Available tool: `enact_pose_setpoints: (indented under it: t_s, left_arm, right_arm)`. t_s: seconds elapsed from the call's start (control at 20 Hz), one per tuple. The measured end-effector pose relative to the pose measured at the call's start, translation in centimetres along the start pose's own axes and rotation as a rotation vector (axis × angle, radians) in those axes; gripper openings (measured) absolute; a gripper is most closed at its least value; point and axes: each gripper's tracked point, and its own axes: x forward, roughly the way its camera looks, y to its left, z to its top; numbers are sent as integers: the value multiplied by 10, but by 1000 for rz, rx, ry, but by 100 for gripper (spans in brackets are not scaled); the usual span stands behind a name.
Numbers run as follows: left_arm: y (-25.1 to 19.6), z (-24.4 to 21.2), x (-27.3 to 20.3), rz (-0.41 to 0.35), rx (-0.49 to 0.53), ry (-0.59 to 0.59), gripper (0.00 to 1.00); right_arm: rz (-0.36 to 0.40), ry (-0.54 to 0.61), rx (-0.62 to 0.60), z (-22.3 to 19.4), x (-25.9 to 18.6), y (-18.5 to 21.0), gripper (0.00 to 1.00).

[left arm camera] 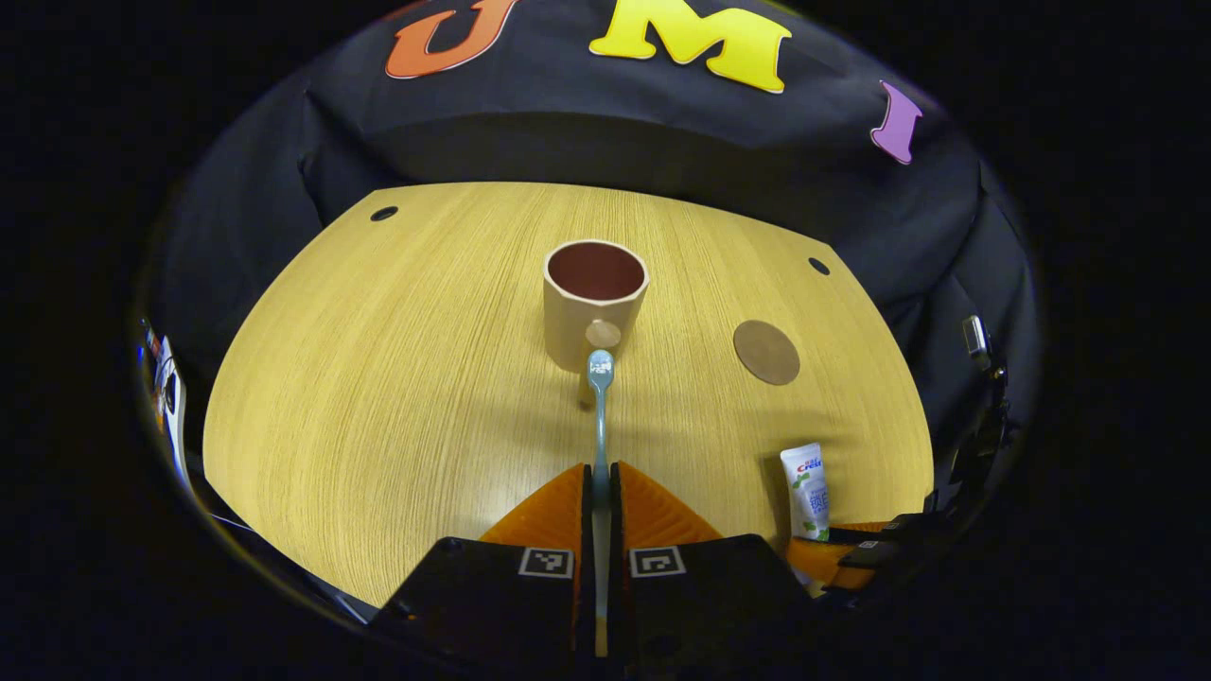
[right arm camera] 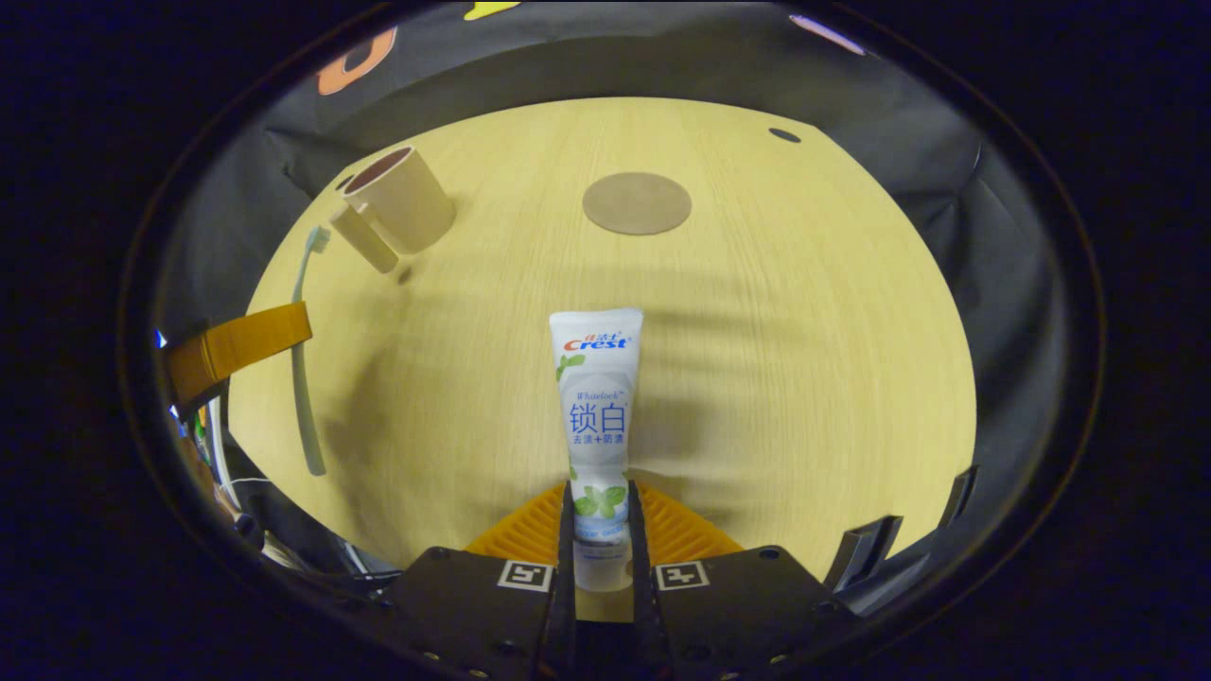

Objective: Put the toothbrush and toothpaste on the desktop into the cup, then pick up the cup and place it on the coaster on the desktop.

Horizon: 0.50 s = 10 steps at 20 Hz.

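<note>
In the left gripper view the cup (left arm camera: 595,303) is standing mid-table (left arm camera: 378,378), the coaster (left arm camera: 766,352) lying to its right, well apart, the toothpaste (left arm camera: 807,492) sitting nearer.

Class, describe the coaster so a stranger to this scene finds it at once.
Start at the wooden desktop and find the cup standing on it. Beside the cup, apart from it, lies the coaster: a flat brown disc, the only round thing lying flush on the wood.

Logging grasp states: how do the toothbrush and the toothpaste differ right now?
The toothbrush is a thin stick held in the left gripper; the toothpaste is a broad flat tube in the right gripper. The toothbrush head reaches nearly to the cup; the toothpaste is farther back. Both are clamped between fingers, neither in the cup.
</note>
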Motion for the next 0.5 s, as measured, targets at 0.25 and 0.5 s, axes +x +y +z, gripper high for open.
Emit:
enact_pose_setpoints:
  t_s: [0.25,0.5]
  left_arm:
    - [5,130,-61,-3,76,-349,8]
    - [2,235,-72,-79,112,-764,7]
  right_arm:
    - [12,-52,-10,14,-11,1,25]
    - [19,-73,1,19,-21,-2,25]
